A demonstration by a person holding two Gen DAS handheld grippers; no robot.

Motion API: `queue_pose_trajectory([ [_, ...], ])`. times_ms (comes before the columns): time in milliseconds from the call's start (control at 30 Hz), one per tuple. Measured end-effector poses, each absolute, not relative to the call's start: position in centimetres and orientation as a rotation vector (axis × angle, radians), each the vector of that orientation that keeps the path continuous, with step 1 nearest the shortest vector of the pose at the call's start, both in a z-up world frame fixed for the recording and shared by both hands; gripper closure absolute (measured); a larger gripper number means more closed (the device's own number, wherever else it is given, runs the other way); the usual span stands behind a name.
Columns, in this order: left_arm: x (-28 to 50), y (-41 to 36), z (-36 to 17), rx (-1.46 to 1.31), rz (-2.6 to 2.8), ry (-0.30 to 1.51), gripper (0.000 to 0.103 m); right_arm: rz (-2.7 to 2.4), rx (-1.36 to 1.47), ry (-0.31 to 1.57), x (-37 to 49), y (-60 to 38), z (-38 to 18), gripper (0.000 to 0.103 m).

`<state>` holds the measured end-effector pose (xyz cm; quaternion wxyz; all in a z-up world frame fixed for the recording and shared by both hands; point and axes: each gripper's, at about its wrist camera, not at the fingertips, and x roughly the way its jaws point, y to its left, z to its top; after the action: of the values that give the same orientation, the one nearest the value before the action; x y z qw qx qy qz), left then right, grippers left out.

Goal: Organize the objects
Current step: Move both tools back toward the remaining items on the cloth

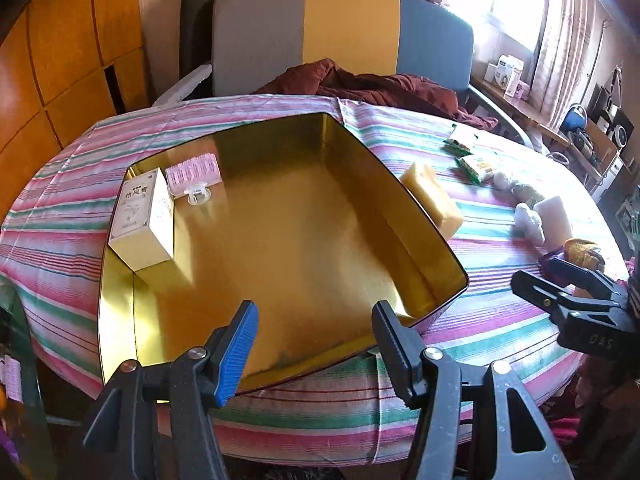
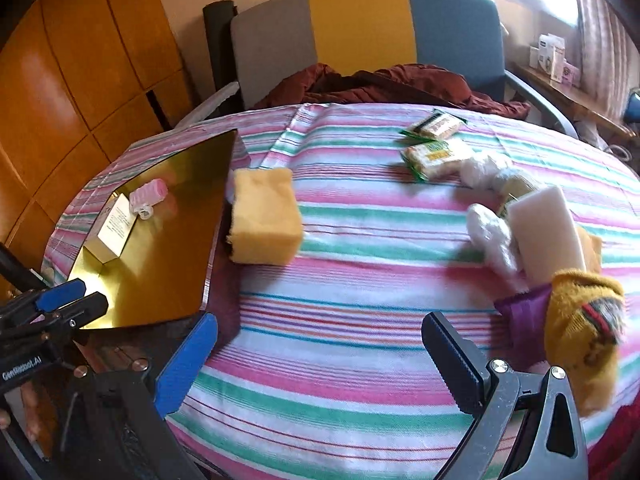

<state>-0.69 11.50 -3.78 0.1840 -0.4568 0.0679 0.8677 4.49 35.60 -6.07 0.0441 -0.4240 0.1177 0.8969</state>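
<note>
A gold tin box (image 1: 400, 208) lies open on the striped table; it also shows in the right wrist view (image 2: 216, 208). Inside it are a white carton (image 1: 142, 220) and a pink roller pack (image 1: 193, 173). My left gripper (image 1: 314, 328) is open and empty over the tin's near edge. My right gripper (image 2: 320, 356) is open and empty above the striped cloth. A yellow sponge (image 2: 264, 216) sits just right of the tin. A white sponge (image 2: 544, 232), yellow sock (image 2: 580, 320) and purple item (image 2: 520, 320) lie to the right.
Two green snack packets (image 2: 436, 136) and white plastic wraps (image 2: 486, 168) lie at the far right of the table. A grey, yellow and blue chair (image 2: 360, 36) with a maroon cloth (image 2: 380, 84) stands behind. Wooden panels (image 2: 60, 80) are at the left.
</note>
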Motion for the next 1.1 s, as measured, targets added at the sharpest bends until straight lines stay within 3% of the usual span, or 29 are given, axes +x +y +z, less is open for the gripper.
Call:
queue_pose_trajectory([
  [467, -2.2, 17.4, -0.6, -1.127, 2.352, 0.331, 0.043, 2.674, -1.253, 0.406, 6.2, 39.8, -5.3, 0.0],
  [767, -5.3, 27.2, 1.2, -0.984, 2.176, 0.49, 0.043, 2.683, -1.057, 0.458, 8.3, 44.8, -0.7, 0.0],
  [1100, -10.7, 39.2, -2.3, -0.998, 1.994, 0.681, 0.043, 2.507, -0.967, 0.599, 10.5, 54.4, 0.0, 0.0],
])
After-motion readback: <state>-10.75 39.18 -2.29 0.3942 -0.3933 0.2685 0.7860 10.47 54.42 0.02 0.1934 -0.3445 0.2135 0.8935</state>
